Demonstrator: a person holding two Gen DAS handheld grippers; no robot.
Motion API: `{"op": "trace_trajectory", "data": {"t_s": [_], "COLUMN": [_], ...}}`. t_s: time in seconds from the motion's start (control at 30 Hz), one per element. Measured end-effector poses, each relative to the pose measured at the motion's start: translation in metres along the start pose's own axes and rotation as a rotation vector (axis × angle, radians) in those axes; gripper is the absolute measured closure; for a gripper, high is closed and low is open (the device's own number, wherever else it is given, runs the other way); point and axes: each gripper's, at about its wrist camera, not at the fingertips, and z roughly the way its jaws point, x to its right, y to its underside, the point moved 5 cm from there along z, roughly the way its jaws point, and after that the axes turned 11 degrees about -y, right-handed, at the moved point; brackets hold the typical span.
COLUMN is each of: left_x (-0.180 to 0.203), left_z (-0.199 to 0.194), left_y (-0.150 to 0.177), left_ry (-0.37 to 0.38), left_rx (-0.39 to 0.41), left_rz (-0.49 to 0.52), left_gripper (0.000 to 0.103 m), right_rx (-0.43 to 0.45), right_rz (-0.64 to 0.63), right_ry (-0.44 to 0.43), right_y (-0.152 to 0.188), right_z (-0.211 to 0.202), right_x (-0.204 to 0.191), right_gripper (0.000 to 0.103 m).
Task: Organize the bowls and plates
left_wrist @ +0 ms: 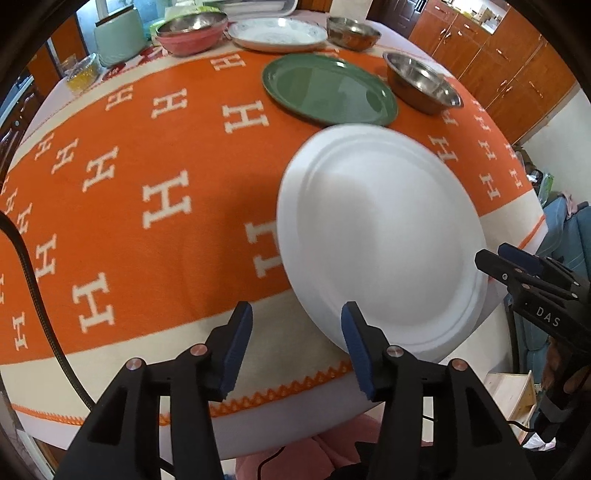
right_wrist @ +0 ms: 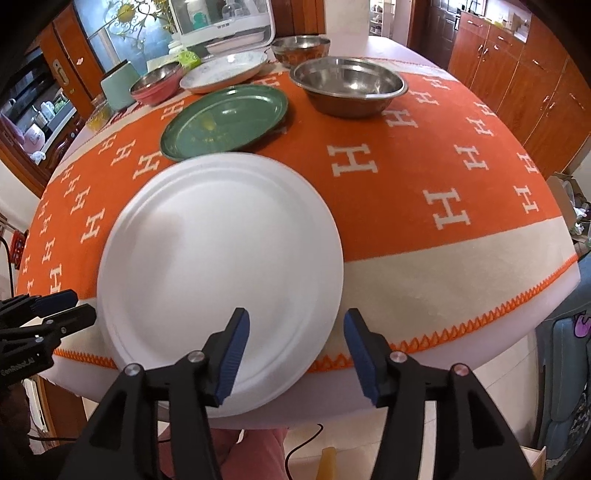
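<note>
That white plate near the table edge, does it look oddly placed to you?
Yes. The white plate juts out past the near edge of the table, so part of it appears to overhang the floor. Both grippers are open beside it, neither holding it. The green plate lies fully on the cloth.

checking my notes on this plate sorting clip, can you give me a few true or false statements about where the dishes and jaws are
1. The white plate lies nearest the table's front edge, hanging partly past it. True.
2. The green plate is stacked on top of the white plate. False: it sits by itself on the orange cloth, farther back.
3. The right gripper has its jaws clamped on the white plate. False: the jaws stand open, one over the plate, one beside it.
4. The left gripper is open and holds nothing. True.
5. A steel bowl stands to the right of the green plate. True.
6. The pink bowl sits inside the steel bowl. False: it is apart, at the far left.
</note>
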Motion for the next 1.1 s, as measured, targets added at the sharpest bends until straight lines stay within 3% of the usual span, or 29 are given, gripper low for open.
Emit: {"op": "trace_trajectory", "data": {"t_s": [0.47,0.87,1.0,1.1], "left_x": [-0.039,-0.074,-0.084,-0.091], "left_z": [-0.065,-0.11,-0.111,-0.106], "left_y": [-0.056,-0.146,-0.173,-0.193], "left_ry": [0.008,0.064,0.037,0.055], "left_rx": [0.119,0.159,0.123,0.102], "left_rz": [0.05,0.037,0.025,0.003], "left_gripper": [0.041,0.039,0.038,0.038], "right_rx": [0.151,0.267,0.306,0.317], "right_rz": [0.001,0.001,-0.002,0.0], "right_ry": [-0.041,-0.049,-0.057,-0.036], "right_y": [-0.07,-0.157,-0.184,-0.204], "right_z": [-0.038,-0.073,-0.085,-0.088], "right_x": [-0.043,-0.079,-0.087,-0.09], "right_gripper": [0.039,0.039,0.038,0.032]}}
